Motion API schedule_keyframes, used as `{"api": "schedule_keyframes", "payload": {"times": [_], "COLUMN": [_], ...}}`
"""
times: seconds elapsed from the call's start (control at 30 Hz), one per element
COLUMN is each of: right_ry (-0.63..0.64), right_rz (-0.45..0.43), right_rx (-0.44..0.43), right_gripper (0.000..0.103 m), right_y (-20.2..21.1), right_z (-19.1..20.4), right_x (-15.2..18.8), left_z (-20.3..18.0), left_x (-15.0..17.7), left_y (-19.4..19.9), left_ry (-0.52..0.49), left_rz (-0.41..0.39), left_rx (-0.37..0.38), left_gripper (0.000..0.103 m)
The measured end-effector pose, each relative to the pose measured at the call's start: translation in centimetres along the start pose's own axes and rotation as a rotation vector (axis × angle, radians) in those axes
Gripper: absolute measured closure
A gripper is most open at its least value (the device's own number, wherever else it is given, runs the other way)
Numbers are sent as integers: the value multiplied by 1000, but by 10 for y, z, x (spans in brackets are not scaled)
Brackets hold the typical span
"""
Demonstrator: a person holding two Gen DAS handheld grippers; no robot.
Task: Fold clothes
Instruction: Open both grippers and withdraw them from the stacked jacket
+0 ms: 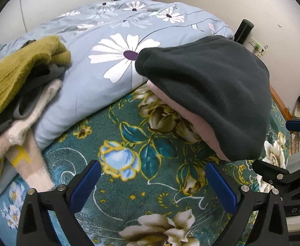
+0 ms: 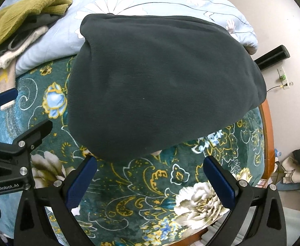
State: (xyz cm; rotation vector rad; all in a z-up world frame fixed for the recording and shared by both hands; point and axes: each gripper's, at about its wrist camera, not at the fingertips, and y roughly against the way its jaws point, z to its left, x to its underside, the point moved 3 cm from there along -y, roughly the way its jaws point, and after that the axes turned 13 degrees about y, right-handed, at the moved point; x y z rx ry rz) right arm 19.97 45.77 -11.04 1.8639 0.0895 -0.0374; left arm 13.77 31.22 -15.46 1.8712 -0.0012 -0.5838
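A folded dark grey fleece garment (image 1: pixel 209 94) lies on top of a folded pink garment (image 1: pixel 182 110) on the green floral bedspread (image 1: pixel 150 164). It fills the middle of the right wrist view (image 2: pixel 160 82). My left gripper (image 1: pixel 153 176) is open and empty, above the bedspread just left of the stack. My right gripper (image 2: pixel 150 174) is open and empty, just in front of the fleece's near edge. A heap of unfolded clothes (image 1: pixel 20 90), mustard, grey and cream, lies at the left (image 2: pixel 20 26).
A light blue daisy quilt (image 1: pixel 113 47) is bunched behind the clothes. The wooden bed edge (image 2: pixel 267 135) runs on the right, with a wall, a socket (image 2: pixel 282 78) and a black post (image 2: pixel 272 57) beyond it.
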Motion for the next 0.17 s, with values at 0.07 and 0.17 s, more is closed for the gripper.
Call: {"api": "schedule_keyframes", "payload": {"times": [0.07, 0.17], "right_ry": [-2, -8], "right_rz": [-2, -5], "right_rx": [3, 7], "right_gripper": [0, 0], "right_y": [2, 7], "right_z": [-1, -4], "right_x": [1, 4], "left_z": [-1, -4], "left_x": [0, 0], "left_y": [2, 7], "left_ry": [0, 2], "left_rz": [1, -1], "left_rx": [4, 12], "left_gripper": [0, 0]}}
